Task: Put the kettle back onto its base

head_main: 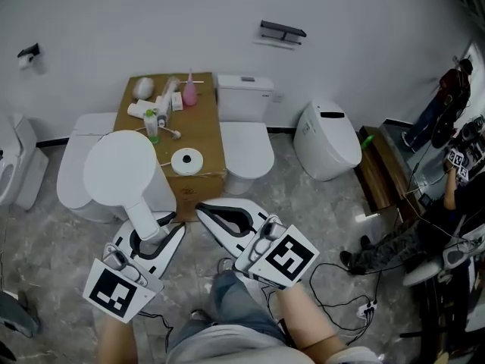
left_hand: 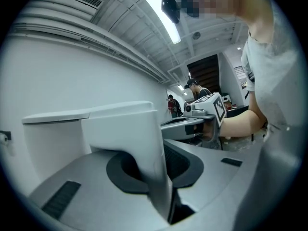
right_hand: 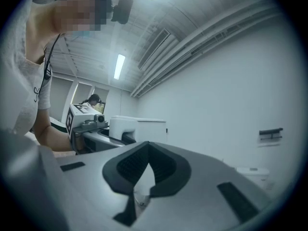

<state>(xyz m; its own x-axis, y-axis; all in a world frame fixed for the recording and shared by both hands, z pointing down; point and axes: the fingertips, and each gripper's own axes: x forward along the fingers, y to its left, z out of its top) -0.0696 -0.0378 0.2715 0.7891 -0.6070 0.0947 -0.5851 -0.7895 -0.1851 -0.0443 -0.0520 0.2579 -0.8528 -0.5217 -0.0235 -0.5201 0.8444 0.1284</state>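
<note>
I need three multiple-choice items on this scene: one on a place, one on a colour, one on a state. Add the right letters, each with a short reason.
1. Where is the round base?
A) on the cardboard box
B) on the floor
C) on a toilet lid

2. What colour is the kettle?
A) red
B) white
C) black

3. How do the jaws of the left gripper stand?
A) wide apart, empty
B) closed on the kettle's handle
C) closed on a bottle

Key: 1 A, the round base lies on the box top; 2 B, its body and lid are white; 3 B, the handle sits clamped between the jaws.
</note>
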